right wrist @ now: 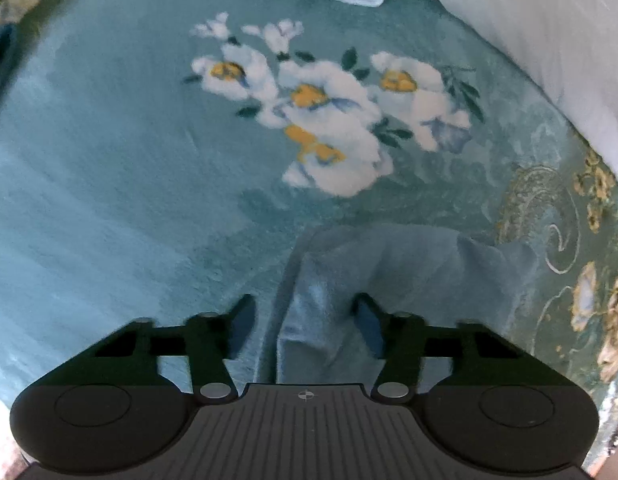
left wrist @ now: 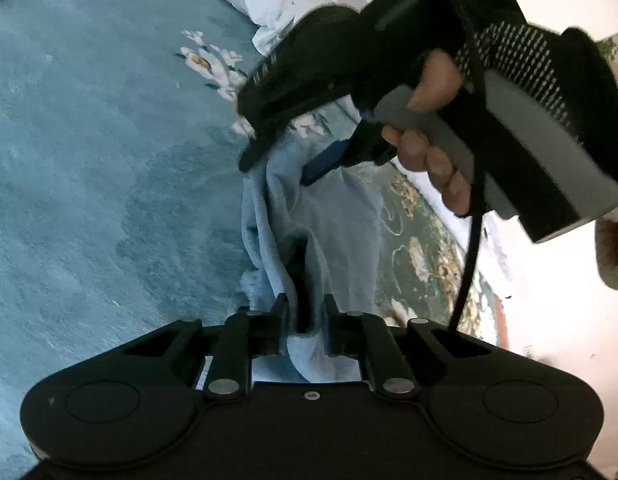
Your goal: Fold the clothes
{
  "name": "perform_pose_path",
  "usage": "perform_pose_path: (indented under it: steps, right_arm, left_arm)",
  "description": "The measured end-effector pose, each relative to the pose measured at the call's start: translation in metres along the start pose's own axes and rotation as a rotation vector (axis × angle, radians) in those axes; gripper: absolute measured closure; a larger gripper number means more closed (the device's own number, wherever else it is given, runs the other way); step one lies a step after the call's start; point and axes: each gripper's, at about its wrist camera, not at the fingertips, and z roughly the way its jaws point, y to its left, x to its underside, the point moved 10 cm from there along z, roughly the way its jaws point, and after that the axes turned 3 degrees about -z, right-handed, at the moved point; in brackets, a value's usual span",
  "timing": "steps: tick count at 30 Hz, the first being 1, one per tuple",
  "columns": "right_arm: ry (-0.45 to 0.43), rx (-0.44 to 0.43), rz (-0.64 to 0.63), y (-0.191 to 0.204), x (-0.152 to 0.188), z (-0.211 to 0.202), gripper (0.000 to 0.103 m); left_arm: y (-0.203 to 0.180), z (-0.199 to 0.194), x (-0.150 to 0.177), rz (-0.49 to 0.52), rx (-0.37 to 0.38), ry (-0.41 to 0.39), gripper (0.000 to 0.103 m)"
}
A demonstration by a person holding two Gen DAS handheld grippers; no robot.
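item: pale blue soft cloth garment (left wrist: 309, 216), bunched on teal floral plush blanket (left wrist: 89, 160). left gripper (left wrist: 307, 320) clamps one fold. right gripper (right wrist: 305, 320) straddles another fold, jaws apart, not pinching. risk: right closing on too little cloth; fold slips, garment sags.

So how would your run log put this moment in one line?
left gripper: shut on blue cloth | right gripper: open over cloth | blanket underneath
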Motion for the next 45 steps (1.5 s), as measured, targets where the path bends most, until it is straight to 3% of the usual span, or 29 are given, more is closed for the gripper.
perform_pose_path:
  steps: [3, 6, 13, 17, 20, 22, 27, 33, 40, 42, 45]
  right_arm:
    - [0.006, -0.015, 0.034, -0.008, 0.003, 0.003, 0.084]
    - [-0.014, -0.059, 0.092, -0.024, 0.007, -0.004, 0.092]
    - [-0.100, -0.116, 0.219, -0.081, 0.028, -0.034, 0.094]
    - [-0.175, -0.077, 0.254, -0.122, 0.039, -0.060, 0.094]
    - [-0.200, -0.050, 0.218, -0.128, 0.037, -0.066, 0.093]
    - [-0.182, -0.064, 0.195, -0.117, 0.031, -0.055, 0.094]
    - [-0.112, -0.087, 0.165, -0.082, 0.019, -0.011, 0.093]
    - [-0.087, -0.111, 0.133, -0.055, 0.009, 0.005, 0.084]
    - [-0.103, -0.279, 0.170, -0.054, 0.011, -0.003, 0.065]
    - [-0.135, -0.338, 0.202, -0.062, 0.012, -0.015, 0.064]
    - [-0.194, -0.409, 0.267, -0.083, 0.017, -0.035, 0.054]
  left_arm:
    - [0.001, -0.003, -0.001, -0.017, 0.025, -0.004, 0.093]
    - [-0.001, -0.005, -0.002, -0.015, 0.041, -0.011, 0.096]
    - [-0.025, 0.000, -0.002, -0.054, 0.149, -0.014, 0.098]
    - [-0.061, 0.017, 0.002, -0.107, 0.270, 0.008, 0.098]
    - [-0.071, 0.022, 0.004, -0.184, 0.319, 0.012, 0.098]
    - [-0.061, 0.023, 0.004, -0.201, 0.280, -0.001, 0.098]
    - [0.001, 0.022, 0.009, -0.267, 0.087, -0.016, 0.098]
    - [0.031, 0.020, 0.011, -0.271, -0.024, -0.025, 0.097]
    - [0.034, 0.012, 0.019, -0.268, -0.034, 0.014, 0.096]
    - [0.032, 0.014, 0.018, -0.246, -0.034, 0.027, 0.080]
    - [0.028, 0.021, 0.017, -0.211, -0.029, 0.049, 0.074]
